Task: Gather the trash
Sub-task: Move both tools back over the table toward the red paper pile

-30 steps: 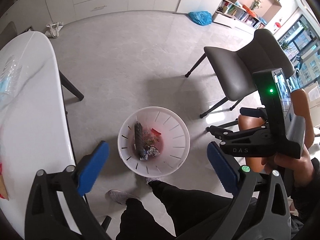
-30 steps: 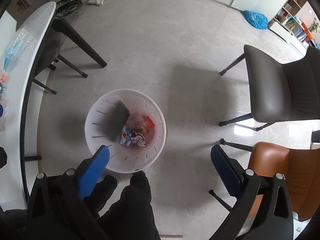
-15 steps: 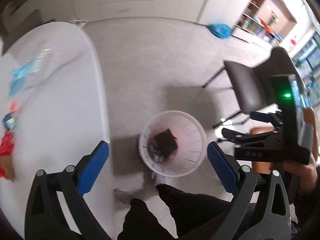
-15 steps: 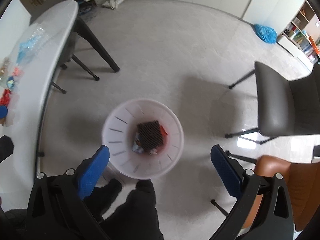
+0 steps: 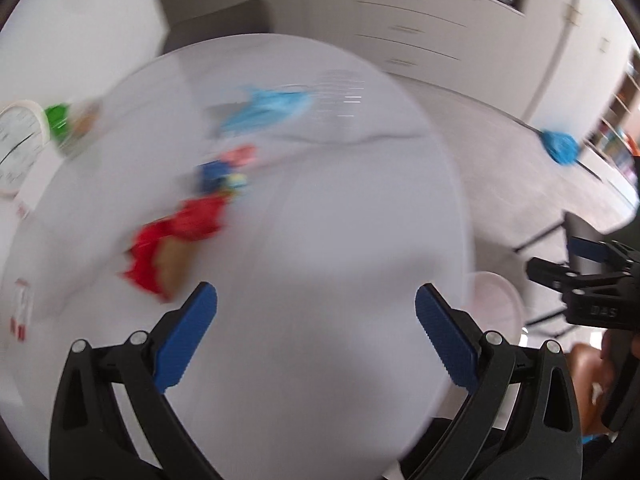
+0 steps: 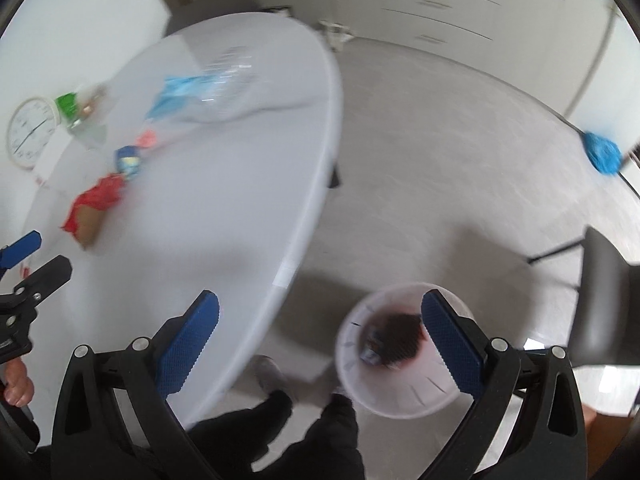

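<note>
white bin (image 6: 400, 396) with dark trash (image 6: 396, 336) inside

We swing both views up from the bin (image 6: 396, 350) toward the tabletop (image 5: 320, 208); its red wrapper (image 5: 176, 236) now sits ahead of our left hand-held gripper (image 5: 316, 332).

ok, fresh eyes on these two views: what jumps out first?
The bright litter on the white table: a red wrapper at its left side and a blue bag farther back. Then the white bin on the floor beside the table, with trash already inside. Both the left gripper and right gripper are open and hold nothing.
</note>
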The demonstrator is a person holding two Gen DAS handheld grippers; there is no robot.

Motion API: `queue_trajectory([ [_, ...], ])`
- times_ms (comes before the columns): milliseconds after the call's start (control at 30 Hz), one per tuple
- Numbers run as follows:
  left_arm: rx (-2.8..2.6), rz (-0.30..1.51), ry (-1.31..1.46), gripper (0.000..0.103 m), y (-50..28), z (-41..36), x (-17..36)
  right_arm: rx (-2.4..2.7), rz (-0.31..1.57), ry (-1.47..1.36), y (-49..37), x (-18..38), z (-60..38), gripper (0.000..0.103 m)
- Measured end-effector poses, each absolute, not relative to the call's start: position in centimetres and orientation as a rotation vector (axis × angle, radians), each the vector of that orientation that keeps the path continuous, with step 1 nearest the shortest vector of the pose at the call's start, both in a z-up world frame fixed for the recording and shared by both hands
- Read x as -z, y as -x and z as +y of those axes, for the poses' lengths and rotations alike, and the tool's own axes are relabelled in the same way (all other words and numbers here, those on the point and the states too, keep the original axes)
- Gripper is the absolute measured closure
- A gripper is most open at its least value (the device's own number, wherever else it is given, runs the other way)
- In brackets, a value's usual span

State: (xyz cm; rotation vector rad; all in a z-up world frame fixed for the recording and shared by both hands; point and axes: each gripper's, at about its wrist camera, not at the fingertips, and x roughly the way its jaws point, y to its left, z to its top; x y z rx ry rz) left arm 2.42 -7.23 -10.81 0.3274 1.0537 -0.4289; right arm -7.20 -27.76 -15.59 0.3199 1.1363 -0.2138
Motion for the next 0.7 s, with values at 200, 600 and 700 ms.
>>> queue_trajectory([
  [200,0.295,1.056,-0.28,0.008,-5.1,-0.6,11.7,0.087,1.166,-0.246,2.4,15.5,-21.6,0.003],
  [600,0.269,1.035,-0.213,0.008,-8.2,4.7,15.1,-0.05,1.208,-0.123,-3.9,16.0,-14.5,0.003],
  [700,0.299,1.031,-0.296,0.008,-9.4,4.2,16.4,-0.056,1.228,-0.112,-4.8,16.5,-14.2,0.003],
])
